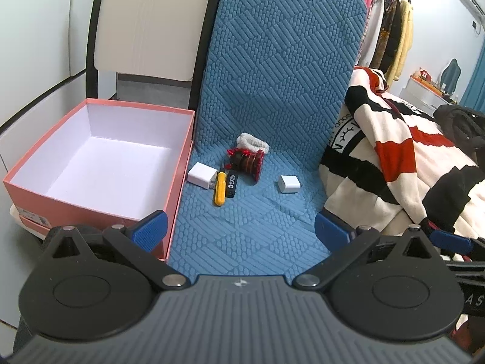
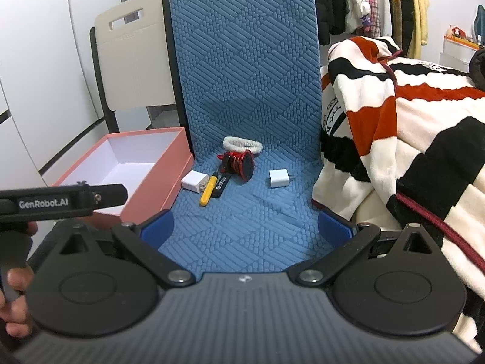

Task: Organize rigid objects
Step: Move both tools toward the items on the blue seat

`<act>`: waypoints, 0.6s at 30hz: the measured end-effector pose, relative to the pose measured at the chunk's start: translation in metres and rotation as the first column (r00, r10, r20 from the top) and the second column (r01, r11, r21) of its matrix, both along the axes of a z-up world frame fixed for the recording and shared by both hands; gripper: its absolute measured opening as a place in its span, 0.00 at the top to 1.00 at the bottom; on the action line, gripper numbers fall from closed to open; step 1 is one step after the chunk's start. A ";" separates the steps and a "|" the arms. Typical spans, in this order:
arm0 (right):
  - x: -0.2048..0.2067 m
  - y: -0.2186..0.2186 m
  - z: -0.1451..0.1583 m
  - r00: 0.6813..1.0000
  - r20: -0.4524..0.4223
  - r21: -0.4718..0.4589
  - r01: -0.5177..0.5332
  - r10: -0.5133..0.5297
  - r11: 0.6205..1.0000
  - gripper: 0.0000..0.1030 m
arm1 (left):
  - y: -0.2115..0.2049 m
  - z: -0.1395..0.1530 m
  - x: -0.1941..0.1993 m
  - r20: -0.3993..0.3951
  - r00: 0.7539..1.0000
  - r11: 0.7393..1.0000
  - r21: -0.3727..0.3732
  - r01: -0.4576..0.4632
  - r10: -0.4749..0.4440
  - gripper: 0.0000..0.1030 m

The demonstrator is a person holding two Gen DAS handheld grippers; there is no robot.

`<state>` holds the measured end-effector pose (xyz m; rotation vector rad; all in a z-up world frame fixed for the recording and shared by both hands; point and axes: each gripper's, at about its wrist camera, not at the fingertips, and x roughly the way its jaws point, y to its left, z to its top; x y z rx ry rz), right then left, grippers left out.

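- Holding my left gripper point(image 1: 239, 227) and right gripper point(image 2: 247, 227) back, jaws apart and empty, so I see everything.
- Chargers, yellow screwdriver point(image 1: 220, 188) and the rest lie on the blue mat point(image 1: 266, 91), beside the pink box point(image 1: 91, 151), which waits alongside.

my rig: two black hand-held grippers
left hand-held gripper point(image 1: 241, 227), right hand-held gripper point(image 2: 247, 226): blue ribbed pads point(image 1: 150, 231), silver screws, ridged grey housings, white "GenRobot.AI" marking.
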<state>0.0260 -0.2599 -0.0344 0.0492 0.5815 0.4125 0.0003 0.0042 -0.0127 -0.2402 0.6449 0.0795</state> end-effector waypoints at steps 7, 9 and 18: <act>-0.001 -0.002 -0.003 1.000 -0.007 0.001 -0.002 0.002 1.000 0.00 | -0.003 -0.003 0.004 -0.004 1.000 1.000 -0.005 0.004 -0.004 0.00; -0.001 -0.004 -0.003 1.000 -0.009 0.003 0.000 0.000 1.000 0.00 | -0.003 -0.004 0.003 -0.004 1.000 1.000 -0.004 0.010 -0.010 0.00; 0.003 -0.009 -0.006 1.000 -0.012 0.017 0.008 -0.008 1.000 0.00 | -0.007 -0.010 0.006 -0.012 1.000 1.000 0.003 0.013 -0.013 0.00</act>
